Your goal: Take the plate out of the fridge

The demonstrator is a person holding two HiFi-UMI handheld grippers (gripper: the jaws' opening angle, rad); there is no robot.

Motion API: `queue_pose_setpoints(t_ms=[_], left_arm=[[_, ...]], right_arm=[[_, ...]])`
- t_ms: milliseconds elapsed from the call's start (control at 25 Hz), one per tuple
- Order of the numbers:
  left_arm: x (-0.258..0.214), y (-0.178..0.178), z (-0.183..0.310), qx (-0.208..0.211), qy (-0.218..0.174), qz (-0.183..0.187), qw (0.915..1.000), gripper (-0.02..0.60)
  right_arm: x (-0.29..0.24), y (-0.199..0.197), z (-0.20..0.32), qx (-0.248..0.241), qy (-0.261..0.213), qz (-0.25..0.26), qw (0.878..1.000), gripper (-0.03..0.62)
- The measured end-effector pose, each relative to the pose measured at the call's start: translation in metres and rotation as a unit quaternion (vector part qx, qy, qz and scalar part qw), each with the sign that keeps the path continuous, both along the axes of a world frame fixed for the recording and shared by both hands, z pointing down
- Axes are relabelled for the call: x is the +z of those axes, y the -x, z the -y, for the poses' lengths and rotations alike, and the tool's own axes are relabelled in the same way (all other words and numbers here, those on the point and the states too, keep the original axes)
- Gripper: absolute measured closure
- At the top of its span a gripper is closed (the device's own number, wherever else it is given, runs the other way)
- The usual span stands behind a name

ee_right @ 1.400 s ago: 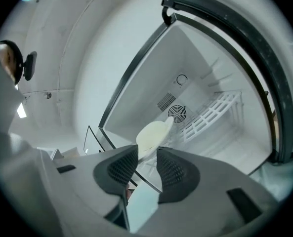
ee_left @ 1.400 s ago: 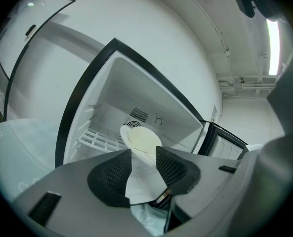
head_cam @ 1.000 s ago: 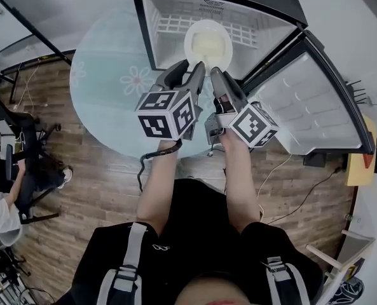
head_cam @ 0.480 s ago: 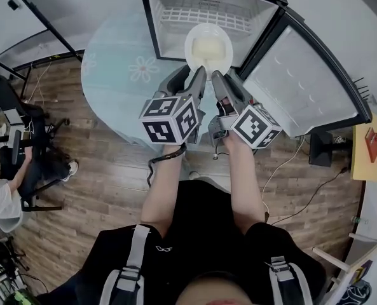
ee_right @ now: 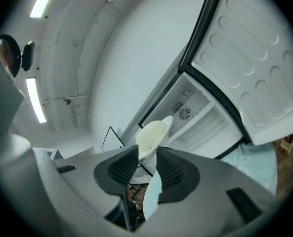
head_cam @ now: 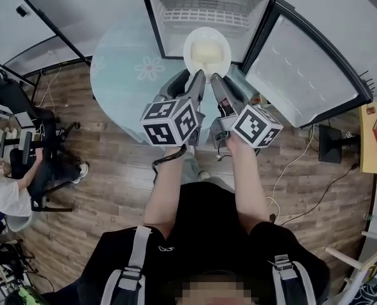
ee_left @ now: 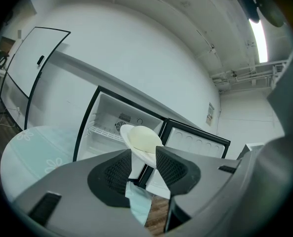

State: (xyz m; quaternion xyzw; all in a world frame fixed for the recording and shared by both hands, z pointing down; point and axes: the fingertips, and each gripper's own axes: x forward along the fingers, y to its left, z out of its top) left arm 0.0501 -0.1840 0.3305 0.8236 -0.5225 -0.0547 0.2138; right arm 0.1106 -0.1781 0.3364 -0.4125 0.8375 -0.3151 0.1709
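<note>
The left tool and the right tool stay clamped on the near rim of the plate, which has come slightly further out and now crosses the front edge of the open fridge.

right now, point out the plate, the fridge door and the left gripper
plate [head_cam: 207,48], head view, on its pale centre
fridge door [head_cam: 302,75], head view, on the white inner liner
left gripper [ee_left: 144,154], left gripper view, midway between its fingertips, where the plate's rim sits
</note>
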Motion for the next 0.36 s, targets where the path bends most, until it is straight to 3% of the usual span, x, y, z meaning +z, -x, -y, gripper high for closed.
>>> queue_pose_setpoints(t_ms=[360], left_arm=[[-0.0023,0.0063,-0.0056,0.0,0.002,-0.003,1.0,0.437]], right_arm=[[-0.0015,0.006,-0.0053,-0.003,0.001,0.007,1.0,0.477]])
